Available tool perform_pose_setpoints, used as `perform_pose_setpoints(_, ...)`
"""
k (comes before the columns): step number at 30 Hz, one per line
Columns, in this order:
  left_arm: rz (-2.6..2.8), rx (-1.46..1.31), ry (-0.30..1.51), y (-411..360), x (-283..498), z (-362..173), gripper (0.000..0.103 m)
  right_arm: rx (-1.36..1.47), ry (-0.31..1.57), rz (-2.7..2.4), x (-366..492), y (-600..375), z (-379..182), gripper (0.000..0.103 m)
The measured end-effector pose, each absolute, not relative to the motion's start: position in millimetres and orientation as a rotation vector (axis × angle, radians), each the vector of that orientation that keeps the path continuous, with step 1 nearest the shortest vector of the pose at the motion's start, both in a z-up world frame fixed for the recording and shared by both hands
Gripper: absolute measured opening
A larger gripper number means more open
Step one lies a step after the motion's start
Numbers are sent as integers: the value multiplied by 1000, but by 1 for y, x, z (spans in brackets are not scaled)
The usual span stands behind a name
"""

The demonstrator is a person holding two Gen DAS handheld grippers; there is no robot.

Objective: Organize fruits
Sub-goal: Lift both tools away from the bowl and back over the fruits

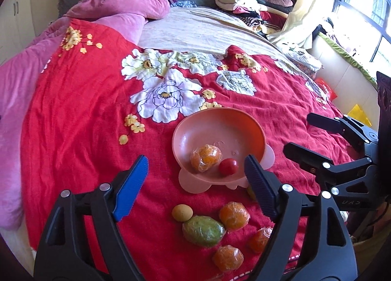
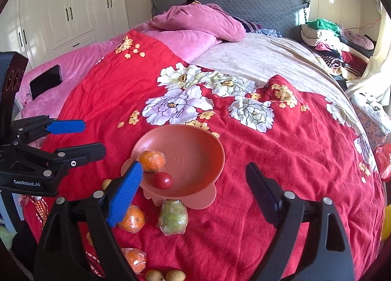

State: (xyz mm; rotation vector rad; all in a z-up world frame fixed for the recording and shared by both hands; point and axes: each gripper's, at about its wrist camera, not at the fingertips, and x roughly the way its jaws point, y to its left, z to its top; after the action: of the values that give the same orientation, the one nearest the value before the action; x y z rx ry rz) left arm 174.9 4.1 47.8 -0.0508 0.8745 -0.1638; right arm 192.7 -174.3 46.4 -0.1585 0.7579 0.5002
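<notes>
Left hand-held gripper (image 1: pixel 195 171): jaws spread, nothing between them. Right hand-held gripper (image 2: pixel 195 178): jaws spread, empty. Pink bowl (image 1: pixel 195 122), on the red floral bedspread (image 1: pixel 73 109) just ahead of both: holds 1 wrapped orange (image 1: pixel 206 157) touching 1 red tomato (image 1: pixel 228 166). Nearer the left one's fingers: 1 wrapped green fruit (image 1: pixel 203 230), 3 wrapped oranges (image 1: pixel 234 215), 1 small tan fruit (image 1: pixel 182 212).

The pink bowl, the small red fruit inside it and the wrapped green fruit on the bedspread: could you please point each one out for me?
pink bowl (image 2: pixel 207 156): right wrist view, bare inner wall.
small red fruit (image 2: pixel 163 180): right wrist view, middle of its skin.
wrapped green fruit (image 1: pixel 203 230): left wrist view, centre of its wrapped body.
</notes>
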Motion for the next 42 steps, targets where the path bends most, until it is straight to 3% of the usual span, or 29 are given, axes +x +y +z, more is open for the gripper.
perform_pose_setpoints(7, -127, -63, 857, 12, 160, 54, 90, -153, 726, 479, 179, -184, 55, 95)
perform_pose_setpoints(11, -103, -65, 847, 17, 150, 56, 93, -146, 715, 473, 171, -190, 60, 96)
perform_pose_setpoints(42, -84, -54, 937, 25, 97, 17, 93, -117, 812, 445, 91, -212, 17, 98)
